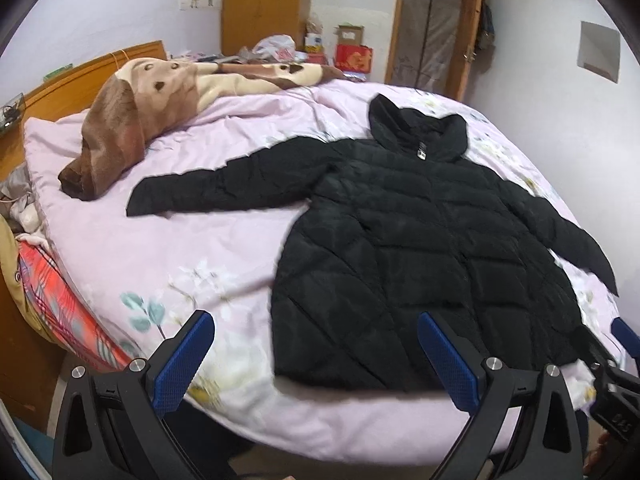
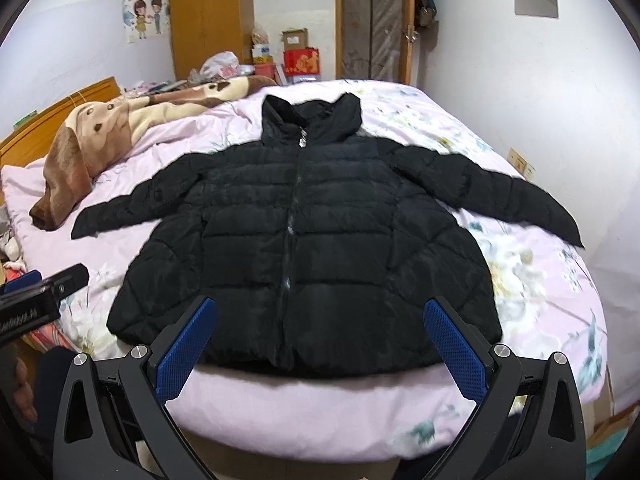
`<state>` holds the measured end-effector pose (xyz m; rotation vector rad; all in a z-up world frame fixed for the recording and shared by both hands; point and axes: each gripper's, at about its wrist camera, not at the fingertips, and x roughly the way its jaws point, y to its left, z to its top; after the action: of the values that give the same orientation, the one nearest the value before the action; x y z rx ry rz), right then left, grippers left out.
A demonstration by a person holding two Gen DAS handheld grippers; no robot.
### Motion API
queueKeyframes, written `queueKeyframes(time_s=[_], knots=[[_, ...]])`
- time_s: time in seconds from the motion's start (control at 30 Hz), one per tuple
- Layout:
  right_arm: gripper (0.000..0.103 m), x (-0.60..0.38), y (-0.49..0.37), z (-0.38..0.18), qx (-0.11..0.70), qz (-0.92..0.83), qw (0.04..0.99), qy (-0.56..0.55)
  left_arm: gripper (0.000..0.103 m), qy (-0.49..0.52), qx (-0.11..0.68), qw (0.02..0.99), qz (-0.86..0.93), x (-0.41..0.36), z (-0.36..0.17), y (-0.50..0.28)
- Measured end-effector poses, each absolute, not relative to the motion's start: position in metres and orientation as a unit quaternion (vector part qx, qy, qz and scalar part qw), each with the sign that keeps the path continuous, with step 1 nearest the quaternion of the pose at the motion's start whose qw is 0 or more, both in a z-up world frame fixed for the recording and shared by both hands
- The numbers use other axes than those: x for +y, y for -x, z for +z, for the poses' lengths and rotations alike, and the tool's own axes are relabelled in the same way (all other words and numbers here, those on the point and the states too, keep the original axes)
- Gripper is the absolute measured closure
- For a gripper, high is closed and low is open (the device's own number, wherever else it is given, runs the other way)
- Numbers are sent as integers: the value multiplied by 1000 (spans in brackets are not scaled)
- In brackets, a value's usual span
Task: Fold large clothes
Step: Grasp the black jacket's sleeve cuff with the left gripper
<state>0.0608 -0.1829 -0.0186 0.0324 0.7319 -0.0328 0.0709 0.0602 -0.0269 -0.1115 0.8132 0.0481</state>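
Note:
A black quilted hooded jacket [image 1: 420, 248] lies flat and zipped on the bed, front up, both sleeves spread out; it also shows in the right wrist view [image 2: 304, 248]. My left gripper [image 1: 316, 340] is open and empty, held above the bed's near edge, by the jacket's lower left hem. My right gripper [image 2: 320, 332] is open and empty, above the middle of the hem. The right gripper also shows at the left wrist view's right edge [image 1: 616, 364], and the left gripper at the right wrist view's left edge [image 2: 36, 296].
The bed has a pink floral cover [image 1: 168, 264]. A brown and cream blanket [image 1: 132, 120] is heaped by the wooden headboard [image 1: 76, 80]. Boxes and bags [image 2: 296, 60] stand past the bed near a wardrobe [image 2: 208, 16] and door.

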Motion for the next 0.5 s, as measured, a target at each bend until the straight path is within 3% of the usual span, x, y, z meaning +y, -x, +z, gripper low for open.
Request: queueKeyframes(time_s=[0.5], knots=[[0,-123,-179,-35,349,95,932,-27,0,160,416,887,120,217,-75,-192]])
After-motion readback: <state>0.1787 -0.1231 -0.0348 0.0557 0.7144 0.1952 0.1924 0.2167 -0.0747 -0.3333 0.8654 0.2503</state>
